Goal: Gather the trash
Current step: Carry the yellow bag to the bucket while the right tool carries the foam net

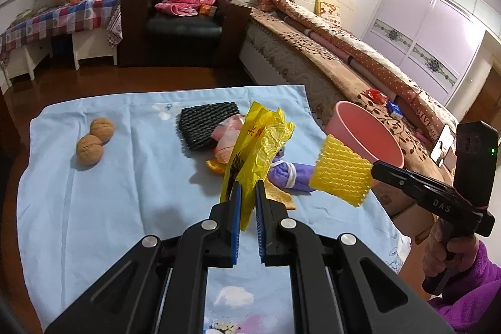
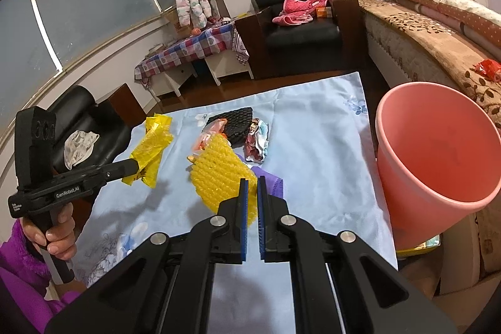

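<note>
**Left wrist view: both claws hold yellow trash above the blue cloth**

Left wrist view shows the left gripper (image 1: 248,193) clamped on a crinkled yellow plastic bag (image 1: 256,152), which stands up from the blue pads with dark print on its lower part. The right gripper (image 2: 252,187) pinches one edge of a yellow foam fruit net (image 2: 219,177), a bumpy mesh sleeve that fans out to the left of its fingers and is lifted off the cloth.

The remaining trash lies in a loose heap near the middle of the light blue floral cloth (image 1: 94,208): a black foam net (image 1: 205,125), a pinkish clear wrapper (image 1: 227,136) touching it, pieces of orange peel (image 1: 278,197), a purple bundle tied with white string (image 1: 289,176) and a crumpled printed wrapper (image 2: 258,143). Two walnuts (image 1: 94,140) sit touching each other, well apart from the heap toward the cloth's left side.

A pink plastic bucket (image 2: 438,146) stands just beside the cloth's right edge, next to the bed (image 1: 344,58). Its mouth faces the right wrist camera, and the visible interior shows only bare pink wall and bottom.
</note>
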A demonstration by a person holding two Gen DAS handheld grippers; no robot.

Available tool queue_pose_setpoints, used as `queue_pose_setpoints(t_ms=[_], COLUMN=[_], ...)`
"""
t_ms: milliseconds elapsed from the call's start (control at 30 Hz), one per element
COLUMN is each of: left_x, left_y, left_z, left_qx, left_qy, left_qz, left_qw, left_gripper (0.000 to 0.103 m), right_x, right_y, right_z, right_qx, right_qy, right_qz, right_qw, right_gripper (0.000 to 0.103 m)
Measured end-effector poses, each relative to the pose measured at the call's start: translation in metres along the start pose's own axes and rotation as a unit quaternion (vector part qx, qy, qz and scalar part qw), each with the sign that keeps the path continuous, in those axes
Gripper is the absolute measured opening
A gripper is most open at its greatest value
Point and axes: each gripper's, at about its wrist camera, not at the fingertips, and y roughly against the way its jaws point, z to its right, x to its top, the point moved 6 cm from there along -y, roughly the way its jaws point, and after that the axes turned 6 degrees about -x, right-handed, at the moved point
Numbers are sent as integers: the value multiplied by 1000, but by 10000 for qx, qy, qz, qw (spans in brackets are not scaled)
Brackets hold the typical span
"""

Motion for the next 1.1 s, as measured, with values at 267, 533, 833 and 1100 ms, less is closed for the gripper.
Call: queue_pose_setpoints(t_ms=[267, 533, 833, 1100], left_x=[5, 20, 38, 59], left_y=[-6, -16, -51, -94], left_z=[12, 42, 106, 164], left_qx=[-86, -373, -788, -1080], left_qy=[-101, -330, -739, -911], left_qz=[-15, 33, -43, -140], left_qw=[9999, 9988, 9941, 9899], left_gripper=[8, 8, 8, 8], right_x=[7, 23, 43, 47], right_y=[8, 29, 62, 69], right_z=[12, 36, 102, 154], right_qx=[-34, -360, -1077, -1721], right_qy=[-184, -368, -881, -1182], right_qz=[161, 526, 986, 1177], right_qw=[9997, 9973, 9853, 9709], right_gripper=[6, 6, 6, 6])
